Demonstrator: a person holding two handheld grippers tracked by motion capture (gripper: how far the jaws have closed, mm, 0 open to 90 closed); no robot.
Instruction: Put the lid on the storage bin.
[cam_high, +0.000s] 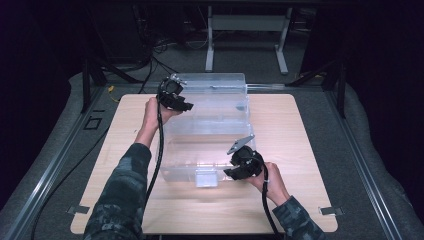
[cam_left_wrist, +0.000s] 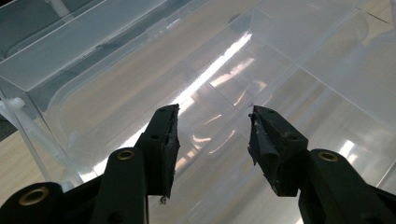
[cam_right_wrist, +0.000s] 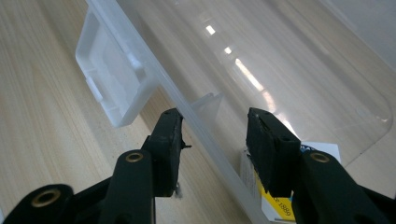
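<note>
A large clear plastic box (cam_high: 210, 125) with a lid lies on the wooden table (cam_high: 300, 150). My left gripper (cam_high: 186, 106) is at the box's far left corner. In the left gripper view its jaws (cam_left_wrist: 215, 121) stand apart in front of the clear plastic (cam_left_wrist: 261, 56), with nothing pressed between them. My right gripper (cam_high: 231, 173) is at the near right edge. In the right gripper view the lid's thin rim (cam_right_wrist: 205, 140) runs through the gap of the open gripper (cam_right_wrist: 215, 121), and neither pad presses on it. A white latch (cam_right_wrist: 112, 79) sits to the left on that edge.
A yellow and white label (cam_right_wrist: 280, 205) shows through the plastic under the right jaw. Bare wood lies around the box on all sides. Behind the table stand a metal frame (cam_high: 245, 30) and cables on the grey floor.
</note>
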